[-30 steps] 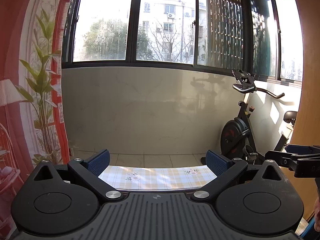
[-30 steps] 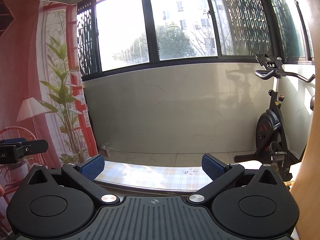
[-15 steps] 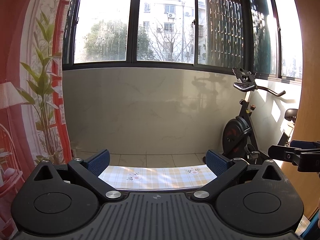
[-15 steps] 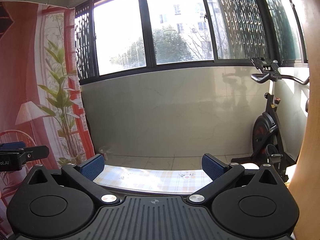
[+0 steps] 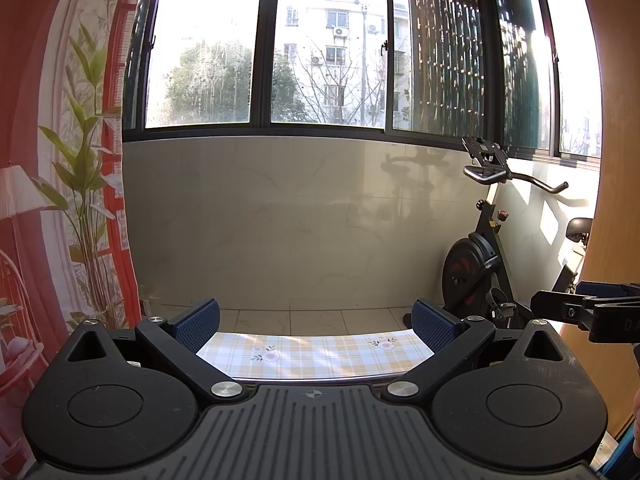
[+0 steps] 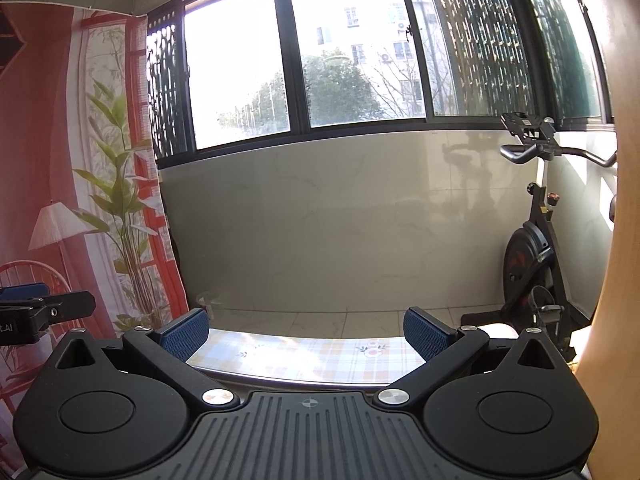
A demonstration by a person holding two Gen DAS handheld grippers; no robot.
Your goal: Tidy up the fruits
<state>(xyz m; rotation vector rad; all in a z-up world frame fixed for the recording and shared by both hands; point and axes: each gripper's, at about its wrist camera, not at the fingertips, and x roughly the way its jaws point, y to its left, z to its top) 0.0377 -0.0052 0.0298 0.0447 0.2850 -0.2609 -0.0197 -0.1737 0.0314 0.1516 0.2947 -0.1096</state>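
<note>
No fruit shows in either view. My left gripper (image 5: 316, 322) is open and empty, held level above the far edge of a table with a yellow checked floral cloth (image 5: 316, 354). My right gripper (image 6: 306, 326) is open and empty too, above the same cloth (image 6: 312, 356). The right gripper's finger shows at the right edge of the left wrist view (image 5: 576, 312). The left gripper's finger shows at the left edge of the right wrist view (image 6: 48, 308). Both cameras look out over the table at the wall and windows.
A black exercise bike (image 5: 480, 256) stands on the tiled floor at the right, also in the right wrist view (image 6: 532, 256). A red printed curtain (image 5: 60, 200) hangs at the left. An orange wooden panel (image 5: 616, 200) is close on the right. A tiled wall (image 5: 288, 220) is ahead.
Both views have tilted up slightly, so the room sits a little lower in frame. Both grippers stay open and empty.
</note>
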